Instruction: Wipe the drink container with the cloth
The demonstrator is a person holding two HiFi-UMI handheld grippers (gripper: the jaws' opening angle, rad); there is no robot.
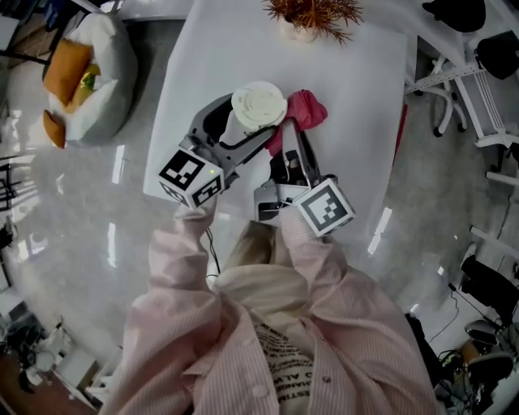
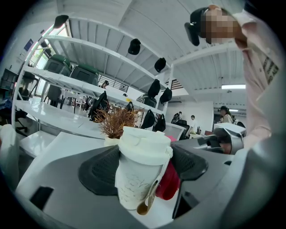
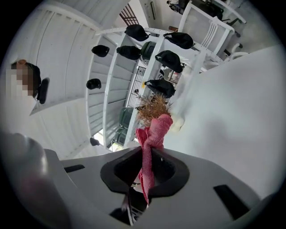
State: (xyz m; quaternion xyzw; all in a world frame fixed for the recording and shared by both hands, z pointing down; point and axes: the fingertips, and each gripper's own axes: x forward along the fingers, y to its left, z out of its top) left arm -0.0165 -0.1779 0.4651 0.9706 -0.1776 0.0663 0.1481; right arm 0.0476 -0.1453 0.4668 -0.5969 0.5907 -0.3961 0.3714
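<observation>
A white lidded drink cup [image 1: 257, 108] stands between the jaws of my left gripper [image 1: 243, 130], which is shut on its body. In the left gripper view the cup [image 2: 142, 172] fills the middle, a brown drip hanging at its lower side, and the red cloth [image 2: 170, 183] lies against its right flank. My right gripper [image 1: 292, 138] is shut on that red cloth [image 1: 302, 112], which bunches just right of the cup's lid. In the right gripper view the cloth [image 3: 149, 147] runs as a thin strip between the two pads.
A white table [image 1: 357, 89] carries everything. A small potted dry plant [image 1: 312, 16] stands at its far edge, also seen behind the cup [image 2: 117, 123]. A white beanbag with orange cushions [image 1: 85, 73] lies on the floor to the left; white chairs [image 1: 466, 89] stand to the right.
</observation>
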